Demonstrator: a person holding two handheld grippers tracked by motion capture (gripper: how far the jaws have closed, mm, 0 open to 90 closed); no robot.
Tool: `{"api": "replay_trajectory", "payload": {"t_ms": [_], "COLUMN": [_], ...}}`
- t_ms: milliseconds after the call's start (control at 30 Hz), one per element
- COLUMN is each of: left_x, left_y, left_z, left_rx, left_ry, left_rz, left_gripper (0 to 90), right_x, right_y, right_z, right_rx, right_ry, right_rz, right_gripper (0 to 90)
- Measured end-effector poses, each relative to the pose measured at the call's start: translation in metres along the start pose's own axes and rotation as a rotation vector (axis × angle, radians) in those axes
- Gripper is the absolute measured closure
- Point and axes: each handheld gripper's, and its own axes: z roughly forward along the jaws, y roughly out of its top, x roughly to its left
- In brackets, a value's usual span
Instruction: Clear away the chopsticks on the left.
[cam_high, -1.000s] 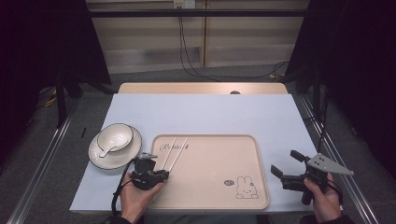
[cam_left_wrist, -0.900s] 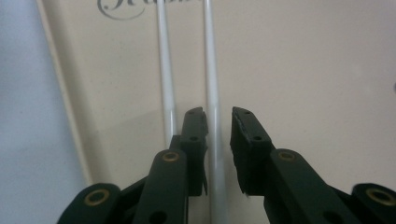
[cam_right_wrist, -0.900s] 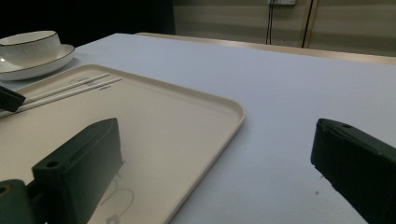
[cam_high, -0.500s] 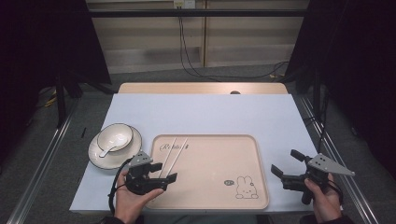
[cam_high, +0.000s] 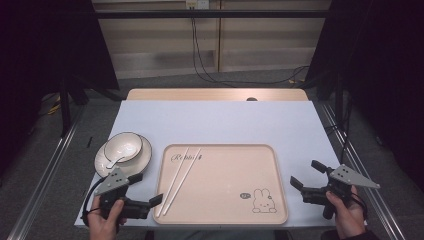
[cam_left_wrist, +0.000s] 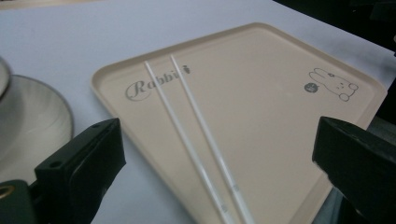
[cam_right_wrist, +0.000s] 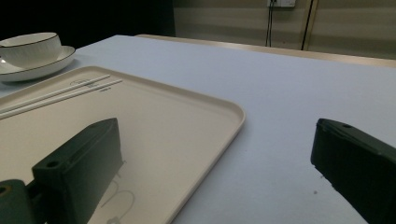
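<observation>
My left gripper (cam_high: 145, 189), jaws just opened wide and empty, hovers off the tray's (cam_high: 280, 175) near-left corner; the white chopsticks (cam_high: 181, 175) lie side by side on the tray just ahead of it. My right gripper (cam_high: 306, 175), jaws apart, holds nothing beside the tray's right edge. Bowl with spoon (cam_high: 125, 149) sits beyond my left gripper.

Two white chopsticks (cam_high: 181, 179) lie flat, loose, on left part of beige tray (cam_high: 260, 220), side by side, nearly parallel, slightly apart. Far tips cross the "Rabbit" lettering; near ends reach the tray's front-left corner.
</observation>
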Motion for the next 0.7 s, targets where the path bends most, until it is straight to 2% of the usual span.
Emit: {"api": "replay_trajectory", "payload": {"t_ms": [133,267,300,333,400,433,467,533,633,667,700], "left_x": [0.012,0.020,0.022,0.024,0.028,0.029,0.031,0.035,0.043,0.045,0.045], "left_y": [-0.009,-0.016,-0.018,-0.021,-0.025,-0.028,-0.032,-0.035,-0.040,-0.042,-0.042], "left_z": [-0.022,-0.040,-0.044,-0.047,-0.051,-0.053,-0.055,-0.059,-0.062,-0.064,-0.065], "left_rx": [-0.071,-0.118,-0.136,-0.159,-0.187,-0.216,-0.229,-0.241,-0.236,-0.235,-0.237], "left_ry": [0.073,0.177,0.194,0.231,0.268,0.267,0.247,0.257,0.275,0.265,0.270], "left_rz": [-0.041,-0.021,-0.014,-0.008,-0.016,-0.050,-0.074,-0.102,-0.144,-0.163,-0.166], "left_gripper": [2.2,2.2,2.0,1.8,1.7,1.7,1.7,1.7,1.7,1.8,1.8], "right_x": [0.000,0.000,-0.001,-0.001,-0.001,-0.001,-0.001,0.000,-0.001,-0.001,-0.001], "right_y": [0.000,0.000,0.000,0.000,0.000,0.000,0.000,0.000,0.000,0.000,0.000], "right_z": [0.000,0.000,0.000,0.000,0.000,0.000,0.000,-0.001,-0.001,-0.001,-0.002], "right_rx": [-0.001,0.003,0.001,0.000,0.000,0.002,0.000,0.003,0.000,-0.002,-0.005], "right_ry": [-0.001,-0.002,0.000,0.000,-0.002,0.000,0.000,0.003,0.002,-0.003,-0.005], "right_rz": [0.009,0.007,0.005,0.004,0.002,0.004,0.006,0.005,0.003,0.008,0.008], "right_gripper": [1.4,1.4,1.4,1.3,1.4,1.4,1.4,1.4,1.4,1.4,1.4]}}
